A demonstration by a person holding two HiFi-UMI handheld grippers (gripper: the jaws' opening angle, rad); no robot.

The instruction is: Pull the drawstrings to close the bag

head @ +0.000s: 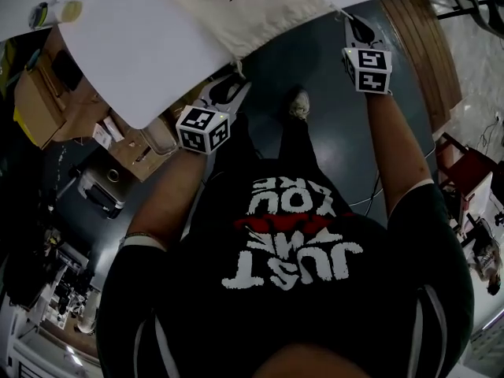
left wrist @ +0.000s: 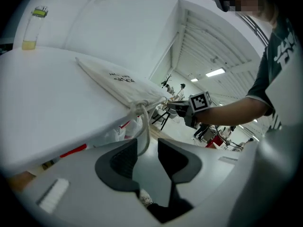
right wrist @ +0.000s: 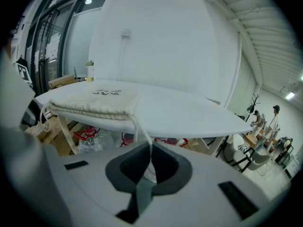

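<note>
Currently the cream bag (head: pixel 252 6) lies at the near edge of the white table (head: pixel 134 53). The right tongs (right wrist: pixel 150 152) are closed on the right cord (right wrist: pixel 141 126). The left tongs (left wrist: pixel 147 148) stand open, with the left cord (left wrist: pixel 143 122) hanging loose between the jaws. If only the right side pulls, I think the bag may slide off the edge instead of closing. On the bag I can read "Dryer"; the characters beside it I cannot.
</note>
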